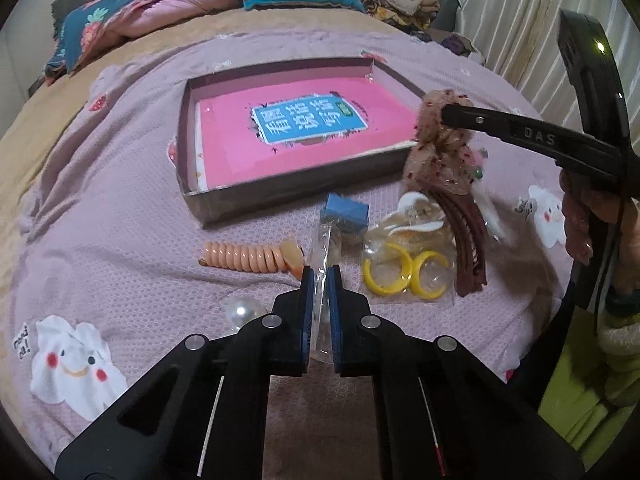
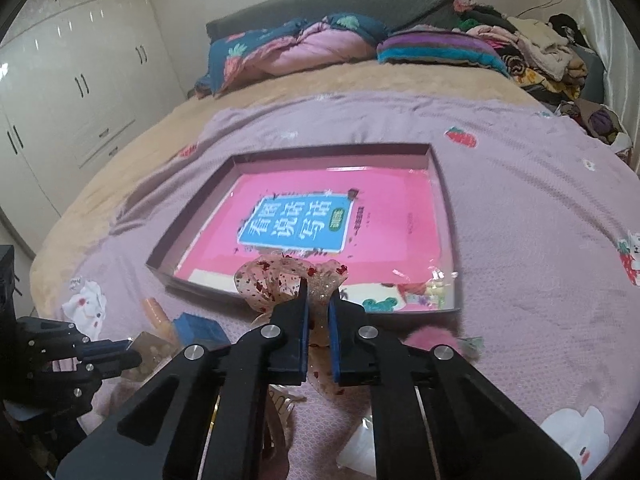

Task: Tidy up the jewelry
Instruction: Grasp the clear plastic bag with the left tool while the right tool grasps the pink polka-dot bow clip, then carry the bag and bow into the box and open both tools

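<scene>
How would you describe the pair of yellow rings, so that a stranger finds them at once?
Start at the shallow box holding the pink book on the bed. On the bedspread in front of its near right corner lies a small clear packet, between the blue block and the dark red comb. The yellow rings are inside: the only bright yellow open hoops there.

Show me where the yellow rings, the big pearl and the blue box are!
yellow rings [image 1: 387, 276]: left wrist view, on the left ring's band.
big pearl [image 1: 242, 312]: left wrist view, on its shiny top.
blue box [image 1: 346, 212]: left wrist view, on its upper face.
</scene>
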{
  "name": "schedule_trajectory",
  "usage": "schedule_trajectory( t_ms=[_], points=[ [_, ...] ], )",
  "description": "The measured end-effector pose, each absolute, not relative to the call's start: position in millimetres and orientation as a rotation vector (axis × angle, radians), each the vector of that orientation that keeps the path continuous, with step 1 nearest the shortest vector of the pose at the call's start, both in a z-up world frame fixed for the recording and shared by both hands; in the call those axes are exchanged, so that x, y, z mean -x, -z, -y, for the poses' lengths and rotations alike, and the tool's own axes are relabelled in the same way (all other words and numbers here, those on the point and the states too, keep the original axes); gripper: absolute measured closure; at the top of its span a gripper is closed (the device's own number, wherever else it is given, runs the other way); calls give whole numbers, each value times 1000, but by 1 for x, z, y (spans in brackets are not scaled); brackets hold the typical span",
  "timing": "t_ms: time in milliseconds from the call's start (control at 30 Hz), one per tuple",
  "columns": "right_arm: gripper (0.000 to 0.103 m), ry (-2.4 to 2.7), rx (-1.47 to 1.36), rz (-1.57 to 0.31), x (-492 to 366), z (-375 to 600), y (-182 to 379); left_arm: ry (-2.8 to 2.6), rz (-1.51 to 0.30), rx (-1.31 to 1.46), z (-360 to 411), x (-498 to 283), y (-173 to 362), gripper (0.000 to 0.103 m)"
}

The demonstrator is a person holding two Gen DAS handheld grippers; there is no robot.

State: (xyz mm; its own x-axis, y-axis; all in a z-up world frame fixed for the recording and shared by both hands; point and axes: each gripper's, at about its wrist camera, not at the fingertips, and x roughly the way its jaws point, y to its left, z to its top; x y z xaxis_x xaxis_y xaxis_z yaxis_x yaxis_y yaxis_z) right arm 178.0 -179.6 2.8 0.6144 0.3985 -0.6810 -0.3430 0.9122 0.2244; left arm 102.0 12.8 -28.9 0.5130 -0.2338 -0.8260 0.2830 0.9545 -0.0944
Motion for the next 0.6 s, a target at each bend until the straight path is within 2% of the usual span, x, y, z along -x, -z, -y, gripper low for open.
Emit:
schedule_trajectory(
  t_ms=[600],
  points=[
    [96, -313, -190, -661, -166, 264, -54, 274, -866, 37, -23, -149, -29, 101]
  ],
)
